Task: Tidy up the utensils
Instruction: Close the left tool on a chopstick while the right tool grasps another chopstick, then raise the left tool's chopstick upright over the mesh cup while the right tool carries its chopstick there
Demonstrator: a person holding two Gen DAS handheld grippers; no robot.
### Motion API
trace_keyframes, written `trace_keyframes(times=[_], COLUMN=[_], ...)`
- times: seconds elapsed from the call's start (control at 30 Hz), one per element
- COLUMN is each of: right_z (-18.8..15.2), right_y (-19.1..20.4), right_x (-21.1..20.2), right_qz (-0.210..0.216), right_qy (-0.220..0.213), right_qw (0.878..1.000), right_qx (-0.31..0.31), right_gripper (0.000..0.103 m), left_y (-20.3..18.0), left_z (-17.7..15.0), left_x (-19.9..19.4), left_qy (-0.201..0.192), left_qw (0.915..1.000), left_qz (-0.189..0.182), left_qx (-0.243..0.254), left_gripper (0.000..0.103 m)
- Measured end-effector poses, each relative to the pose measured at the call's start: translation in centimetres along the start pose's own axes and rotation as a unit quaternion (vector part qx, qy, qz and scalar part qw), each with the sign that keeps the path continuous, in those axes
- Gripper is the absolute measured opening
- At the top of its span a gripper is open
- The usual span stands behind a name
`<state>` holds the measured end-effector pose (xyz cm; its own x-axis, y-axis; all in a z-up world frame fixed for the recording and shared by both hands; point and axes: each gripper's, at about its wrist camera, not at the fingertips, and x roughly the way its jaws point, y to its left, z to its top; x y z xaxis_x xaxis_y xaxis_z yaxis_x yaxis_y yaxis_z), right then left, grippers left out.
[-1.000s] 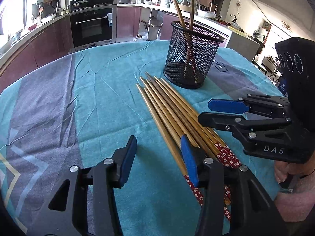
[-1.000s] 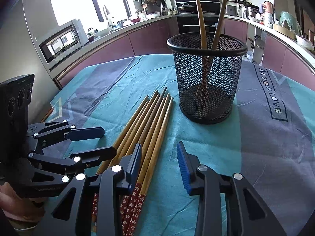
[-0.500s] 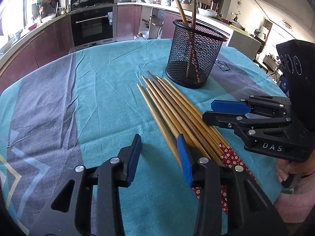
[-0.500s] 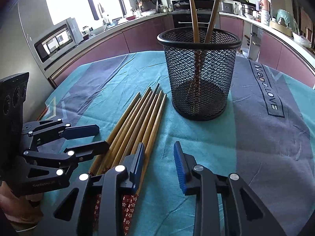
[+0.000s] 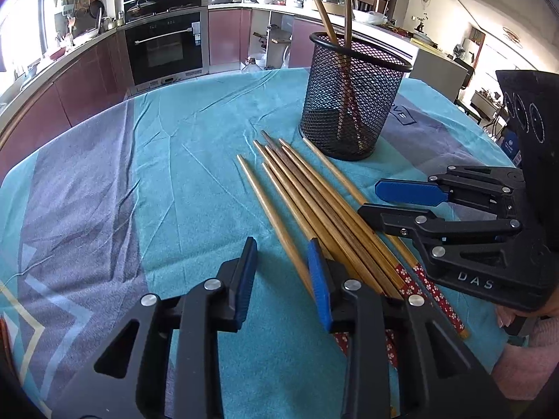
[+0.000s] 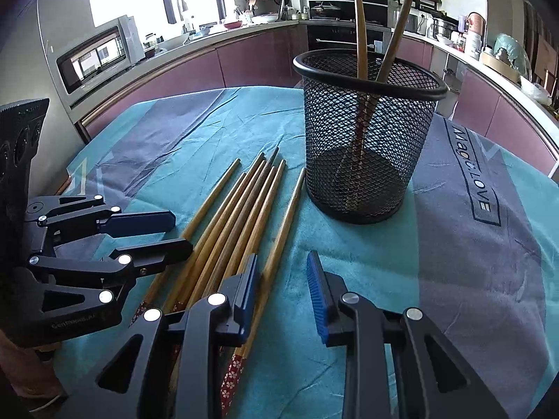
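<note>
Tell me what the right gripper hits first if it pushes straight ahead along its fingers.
Probably the black wire-mesh holder: it stands nearly dead ahead of the open right gripper, slightly to its right. The outermost wooden chopstick lies on the teal tablecloth in the gap, and would be caught first only if the fingers ride low. Height is unclear.

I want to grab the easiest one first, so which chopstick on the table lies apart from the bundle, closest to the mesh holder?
The single chopstick on the bundle's holder side: a gap separates it from the others, and its tip nearly reaches the mesh holder.

Chopsticks beside mesh holder
</note>
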<state>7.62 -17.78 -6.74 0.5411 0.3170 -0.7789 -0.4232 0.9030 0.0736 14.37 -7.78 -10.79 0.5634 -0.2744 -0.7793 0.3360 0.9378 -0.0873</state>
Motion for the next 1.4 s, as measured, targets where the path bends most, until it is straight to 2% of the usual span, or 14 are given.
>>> trace_keyframes(times=[0.3, 0.37, 0.47, 0.53, 0.73, 1.07, 1.23, 1.4], right_z=[0.7, 0.8, 0.8, 0.8, 0.6, 0.4, 0.7, 1.2], right_y=[0.2, 0.2, 0.0, -0.1, -0.9, -1.1, -1.0, -1.5], right_x=[0.7, 0.7, 0.7, 0.7, 0.3, -1.8, -3.7, -6.0], right_qz=[-0.011, -0.007, 0.000, 0.005, 0.024, 0.065, 0.079, 0.094], right_qy=[0.000, 0.000, 0.000, 0.000, -0.003, -0.028, -0.052, -0.083], right_qw=[1.000, 1.000, 1.000, 1.000, 0.999, 0.997, 0.995, 0.991], right_qx=[0.003, 0.004, 0.011, 0.017, 0.036, 0.036, 0.034, 0.038], right_gripper=[0.022, 0.012, 0.007, 0.005, 0.005, 0.005, 0.005, 0.005], left_y=[0.0, 0.0, 0.2, 0.4, 1.0, 1.6, 1.8, 2.0], left_z=[0.8, 1.0, 1.1, 1.1, 0.9, 0.6, 1.0, 2.0], left_x=[0.7, 0.8, 0.8, 0.8, 0.6, -0.8, -2.7, -5.7], left_qy=[0.000, 0.000, -0.002, -0.003, -0.005, -0.012, -0.032, -0.064], left_qw=[0.9999, 0.9999, 0.9997, 0.9995, 0.9987, 0.9979, 0.9969, 0.9938], left_qz=[0.010, 0.015, 0.017, 0.020, 0.017, -0.008, -0.027, -0.065], left_qx=[-0.001, -0.003, -0.015, -0.022, -0.048, -0.062, -0.066, -0.064], left_gripper=[0.024, 0.023, 0.021, 0.014, 0.009, 0.008, 0.008, 0.008])
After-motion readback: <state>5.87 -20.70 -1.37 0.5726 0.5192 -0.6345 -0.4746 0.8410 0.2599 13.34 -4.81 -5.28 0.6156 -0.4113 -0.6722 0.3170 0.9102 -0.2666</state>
